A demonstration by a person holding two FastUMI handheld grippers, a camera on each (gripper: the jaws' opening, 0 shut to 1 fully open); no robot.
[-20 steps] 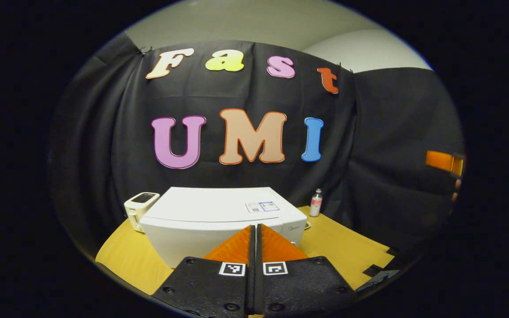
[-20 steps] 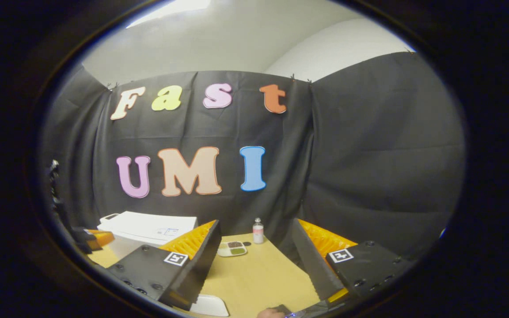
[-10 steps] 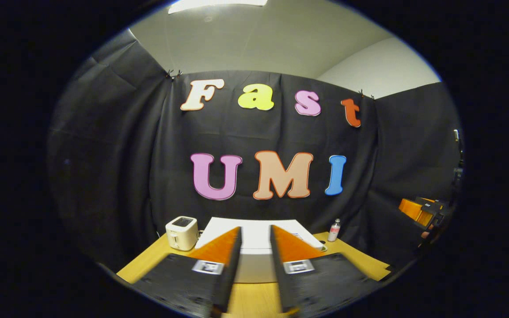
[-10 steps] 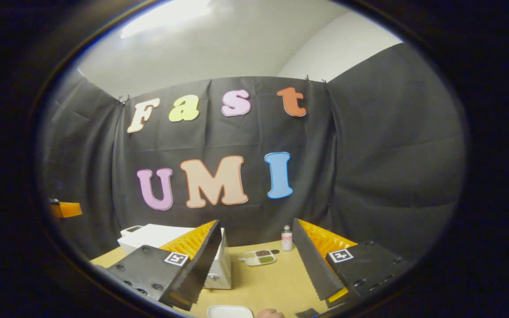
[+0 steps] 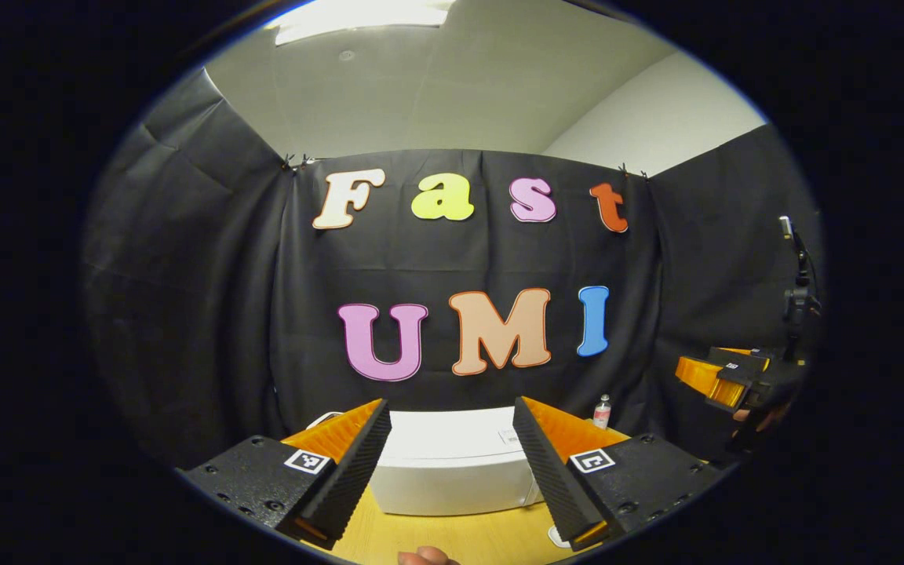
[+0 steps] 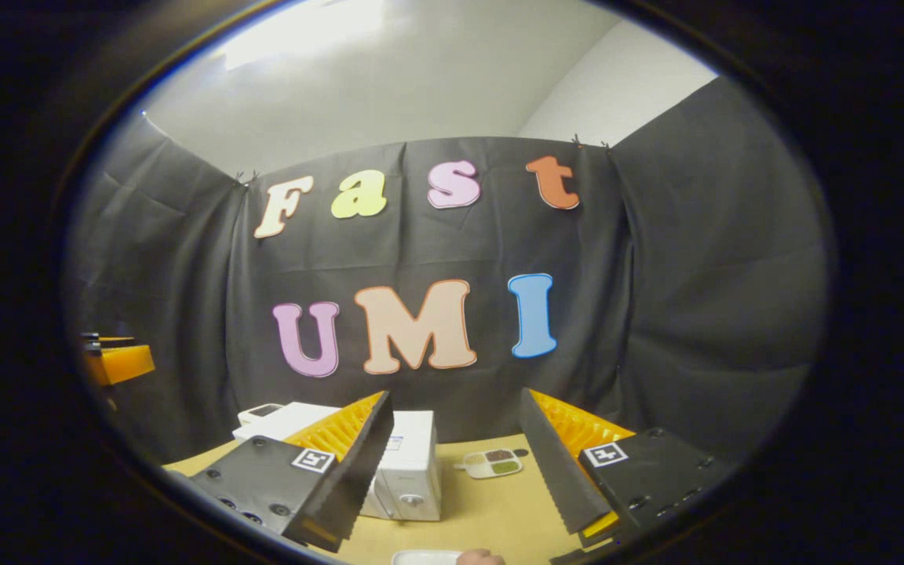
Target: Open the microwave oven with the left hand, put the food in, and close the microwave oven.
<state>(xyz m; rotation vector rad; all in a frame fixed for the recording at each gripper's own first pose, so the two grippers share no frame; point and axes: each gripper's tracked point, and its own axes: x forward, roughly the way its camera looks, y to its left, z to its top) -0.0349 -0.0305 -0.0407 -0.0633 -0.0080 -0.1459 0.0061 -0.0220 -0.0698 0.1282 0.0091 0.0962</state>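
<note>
Left gripper (image 5: 452,463) raised, fingers spread wide, right gripper (image 6: 456,459) likewise, both empty

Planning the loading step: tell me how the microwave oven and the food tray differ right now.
The microwave oven is a tall white box; the food tray is low and flat. The microwave oven looks shut; the food tray lies open, dark and green portions in separate compartments. Both are pale and sit apart on the yellow table.
</note>
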